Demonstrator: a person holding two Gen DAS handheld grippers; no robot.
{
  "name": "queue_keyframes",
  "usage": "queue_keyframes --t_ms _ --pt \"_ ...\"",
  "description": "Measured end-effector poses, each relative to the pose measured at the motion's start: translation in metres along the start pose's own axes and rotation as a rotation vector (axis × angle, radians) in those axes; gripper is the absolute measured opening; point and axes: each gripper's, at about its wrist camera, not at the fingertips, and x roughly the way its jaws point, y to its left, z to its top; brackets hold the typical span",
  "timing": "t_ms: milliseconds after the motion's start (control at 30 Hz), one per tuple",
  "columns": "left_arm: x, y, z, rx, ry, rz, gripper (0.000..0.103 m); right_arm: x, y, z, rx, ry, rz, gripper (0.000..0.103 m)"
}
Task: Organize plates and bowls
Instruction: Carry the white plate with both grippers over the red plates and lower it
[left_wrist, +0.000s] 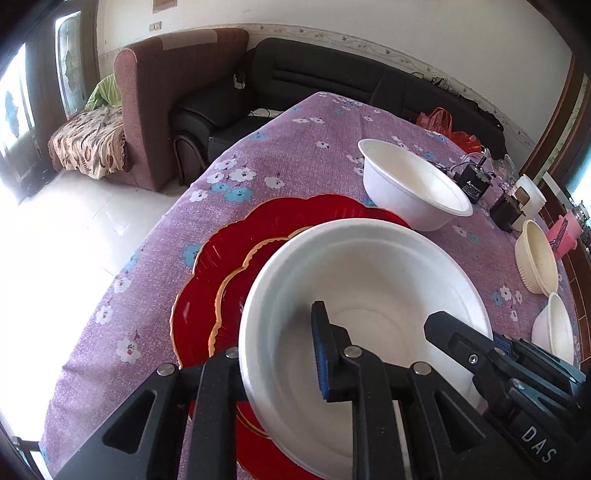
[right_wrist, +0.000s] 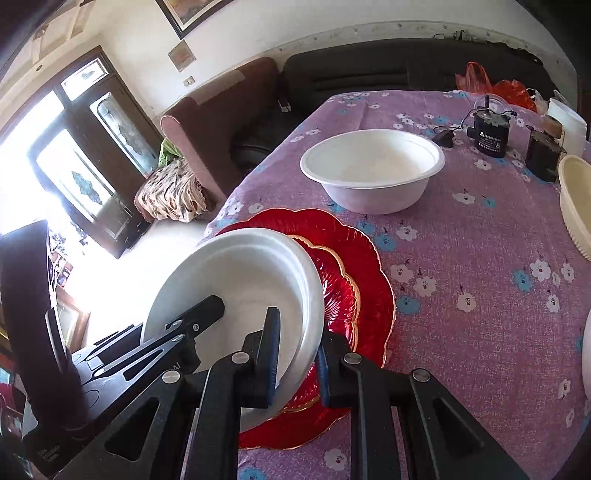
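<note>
Clamped with the left gripper (left_wrist: 277, 343) (right_wrist: 173, 317) on the left wall of a large white disposable foam bowl (left_wrist: 369, 266) (right_wrist: 236, 273), one blue-padded finger inside, the other outside. Clamped likewise with the right gripper (right_wrist: 299, 343) (left_wrist: 476, 332) on the opposite wall of the same bowl, rim pinched between its two fingers. Held that bowl tilted over a stack of two red scalloped glass plates with gold edges (left_wrist: 221, 251) (right_wrist: 354, 266), near the table's left edge; contact with the plates impossible to tell. Beyond the plates, apart from them, a second white foam bowl (left_wrist: 410, 184) (right_wrist: 373, 162), upright on the purple flowered tablecloth (left_wrist: 295, 147) (right_wrist: 480, 258). Further right, a cream ribbed plastic bowl (left_wrist: 535, 258) (right_wrist: 576, 206), and just beside it, nearer the camera, a smaller white bowl (left_wrist: 557, 325). Behind the second bowl, a black power adapter (left_wrist: 472, 184) (right_wrist: 489, 134).
</note>
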Motion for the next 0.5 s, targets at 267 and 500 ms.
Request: queue_keyframes --t_ms 267,500 --pt "0.017 0.006 0.007 -0.026 0.027 0.005 0.04 0.024 0.009 0.003 -0.064 -0.003 -0.071 0.019" --pt "0.012 0.014 0.008 -0.076 0.016 -0.059 0.063 0.029 0.008 0.002 -0.095 -0.028 -0.137 0.019"
